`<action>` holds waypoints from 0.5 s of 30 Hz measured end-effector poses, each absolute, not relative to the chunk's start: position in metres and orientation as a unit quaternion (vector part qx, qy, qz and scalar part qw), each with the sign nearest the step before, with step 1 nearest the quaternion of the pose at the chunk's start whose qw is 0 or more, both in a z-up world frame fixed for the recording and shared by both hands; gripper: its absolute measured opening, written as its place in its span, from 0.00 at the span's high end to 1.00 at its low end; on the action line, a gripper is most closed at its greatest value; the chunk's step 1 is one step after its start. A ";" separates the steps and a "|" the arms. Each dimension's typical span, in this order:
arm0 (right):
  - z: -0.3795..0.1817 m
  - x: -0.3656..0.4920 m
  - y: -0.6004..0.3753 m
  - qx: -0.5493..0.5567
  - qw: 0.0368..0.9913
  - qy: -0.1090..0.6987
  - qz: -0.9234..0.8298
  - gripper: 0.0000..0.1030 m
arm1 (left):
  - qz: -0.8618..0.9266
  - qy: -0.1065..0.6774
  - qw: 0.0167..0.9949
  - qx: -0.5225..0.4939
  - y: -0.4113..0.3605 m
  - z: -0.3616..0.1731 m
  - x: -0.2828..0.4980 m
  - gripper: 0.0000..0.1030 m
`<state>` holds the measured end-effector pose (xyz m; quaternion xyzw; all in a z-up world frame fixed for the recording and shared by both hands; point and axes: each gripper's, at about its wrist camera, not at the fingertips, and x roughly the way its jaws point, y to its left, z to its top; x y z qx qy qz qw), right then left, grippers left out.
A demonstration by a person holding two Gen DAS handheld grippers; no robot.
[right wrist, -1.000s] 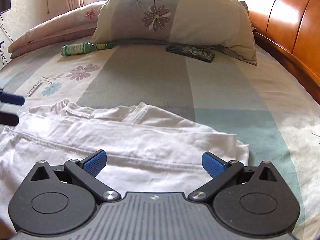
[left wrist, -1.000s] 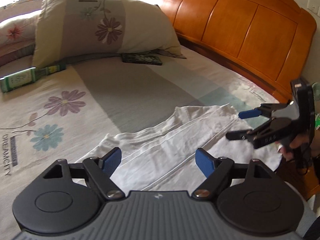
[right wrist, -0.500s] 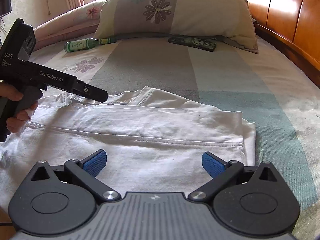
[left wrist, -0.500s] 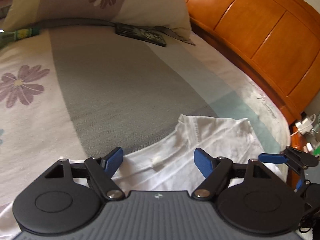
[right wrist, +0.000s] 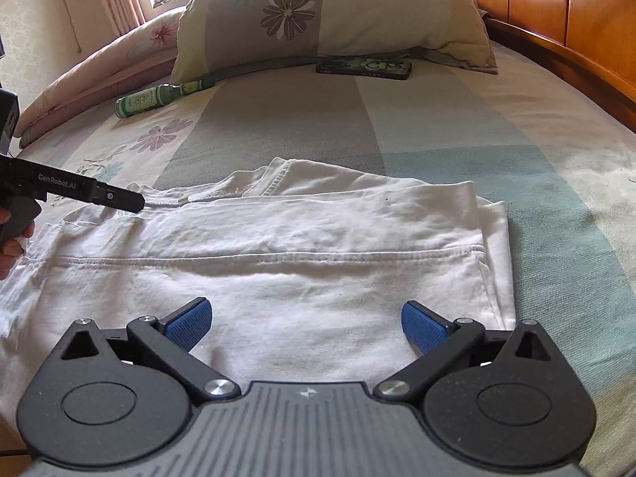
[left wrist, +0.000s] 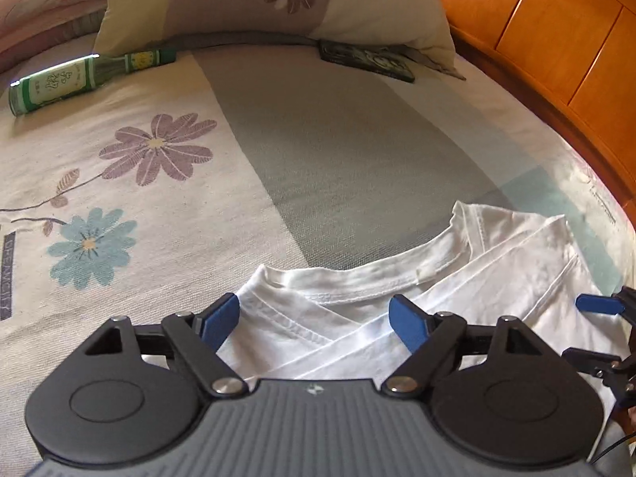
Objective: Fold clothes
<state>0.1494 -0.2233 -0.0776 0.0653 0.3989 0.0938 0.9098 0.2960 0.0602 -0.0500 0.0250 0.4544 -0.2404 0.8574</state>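
Observation:
A white T-shirt (left wrist: 457, 290) lies partly folded on the bed, its sides folded in and its collar toward the pillows. It also shows in the right wrist view (right wrist: 278, 246). My left gripper (left wrist: 314, 318) is open and empty, low over the collar end. My right gripper (right wrist: 304, 324) is open and empty, low over the hem end. The left gripper's body (right wrist: 71, 190) shows at the left edge of the right wrist view, by the collar. The right gripper's fingers (left wrist: 596, 304) show at the right edge of the left wrist view.
A flowered pillow (right wrist: 330, 12) lies at the head of the bed. A green bottle (left wrist: 79, 79) and a dark flat case (left wrist: 365, 61) lie in front of it. The wooden headboard (left wrist: 556, 39) runs along the right. The flowered sheet (left wrist: 159, 151) covers the bed.
My left gripper has swung left and come down to the collar end of the shirt. My right gripper has moved slightly forward over the hem. Both stay open.

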 end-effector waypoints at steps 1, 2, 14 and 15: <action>-0.074 0.147 -0.225 0.070 0.909 0.399 0.098 0.00 | -0.241 0.442 0.863 0.035 0.062 -0.041 0.292 0.20; -0.071 0.144 -0.226 0.077 0.909 0.395 0.103 0.00 | -0.243 0.431 0.868 0.047 0.064 -0.032 0.287 0.19; -0.047 0.105 -0.204 0.097 0.903 0.393 0.142 0.00 | -0.268 0.489 0.828 0.046 0.115 -0.037 0.172 0.14; -0.046 0.103 -0.202 0.098 0.903 0.394 0.142 0.00 | -0.256 0.500 0.826 0.038 0.123 -0.044 0.162 0.14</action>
